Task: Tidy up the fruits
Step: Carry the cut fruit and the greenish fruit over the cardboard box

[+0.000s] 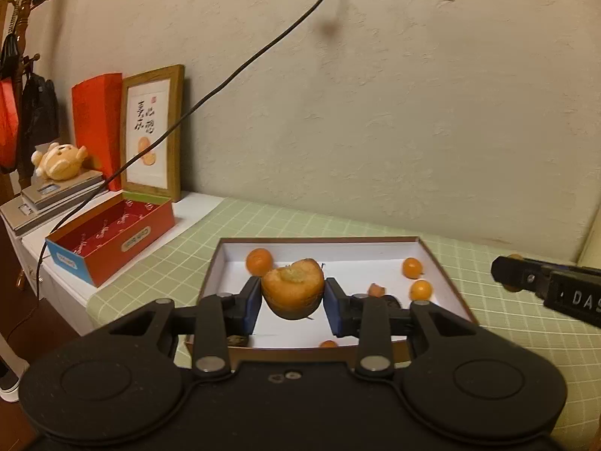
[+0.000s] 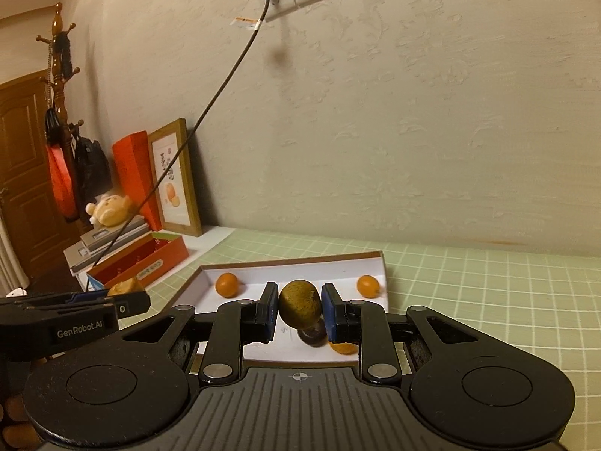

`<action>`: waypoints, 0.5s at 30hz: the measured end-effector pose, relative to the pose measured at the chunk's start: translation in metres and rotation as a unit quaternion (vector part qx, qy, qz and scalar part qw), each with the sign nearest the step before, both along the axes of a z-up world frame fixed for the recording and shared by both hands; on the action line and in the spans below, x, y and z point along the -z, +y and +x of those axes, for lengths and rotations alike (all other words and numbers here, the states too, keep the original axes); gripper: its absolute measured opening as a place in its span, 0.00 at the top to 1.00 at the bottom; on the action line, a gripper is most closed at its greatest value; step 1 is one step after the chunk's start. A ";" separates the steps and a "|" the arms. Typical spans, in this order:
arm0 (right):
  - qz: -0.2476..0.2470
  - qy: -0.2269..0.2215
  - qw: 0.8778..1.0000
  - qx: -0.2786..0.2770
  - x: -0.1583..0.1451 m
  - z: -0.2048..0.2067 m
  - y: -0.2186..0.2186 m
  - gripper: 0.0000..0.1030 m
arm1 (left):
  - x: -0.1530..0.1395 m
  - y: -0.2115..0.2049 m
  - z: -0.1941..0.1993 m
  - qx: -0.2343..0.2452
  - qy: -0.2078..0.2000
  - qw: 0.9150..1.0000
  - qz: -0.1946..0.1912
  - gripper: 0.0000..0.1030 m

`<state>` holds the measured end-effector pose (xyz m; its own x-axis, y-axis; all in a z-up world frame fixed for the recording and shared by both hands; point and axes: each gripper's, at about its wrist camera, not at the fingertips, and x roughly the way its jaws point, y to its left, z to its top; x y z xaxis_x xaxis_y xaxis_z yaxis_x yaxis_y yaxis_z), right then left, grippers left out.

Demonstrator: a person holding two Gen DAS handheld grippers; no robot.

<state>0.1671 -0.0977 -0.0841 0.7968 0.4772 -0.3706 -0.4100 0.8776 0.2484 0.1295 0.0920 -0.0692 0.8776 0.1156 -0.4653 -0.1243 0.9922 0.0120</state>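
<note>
My left gripper [image 1: 293, 302] is shut on a large orange fruit [image 1: 293, 285] with a pale, rough top, held just above the white tray [image 1: 319, 241]. My right gripper [image 2: 299, 314] is shut on a round greenish-brown fruit [image 2: 299, 306] over the same tray [image 2: 293, 263]. Small orange fruits lie in the tray, one at the far left [image 1: 259, 261] and two at the right [image 1: 412, 267]. A dark fruit [image 2: 311, 336] lies under the right gripper. Each gripper shows in the other's view: the right gripper [image 1: 507, 272], and the left gripper [image 2: 129, 298] with its fruit [image 2: 126, 286].
An open red box [image 1: 112, 240] stands left of the tray on the green checked cloth [image 1: 507, 338]. Behind it are a framed picture [image 1: 152, 131], a red envelope [image 1: 97, 124], and a plush toy [image 1: 60, 161] on stacked grey items. A black cable [image 1: 225, 82] runs down from the wall socket.
</note>
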 end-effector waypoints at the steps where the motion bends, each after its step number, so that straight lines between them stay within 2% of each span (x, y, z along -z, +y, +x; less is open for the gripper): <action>1: 0.001 0.000 1.000 -0.002 0.001 0.002 0.002 0.76 | 0.001 0.003 0.000 -0.003 0.001 1.000 -0.002 0.75; 15: 0.002 0.005 1.000 -0.016 0.010 0.031 0.024 0.76 | 0.007 0.033 0.020 -0.035 0.004 0.999 -0.009 0.75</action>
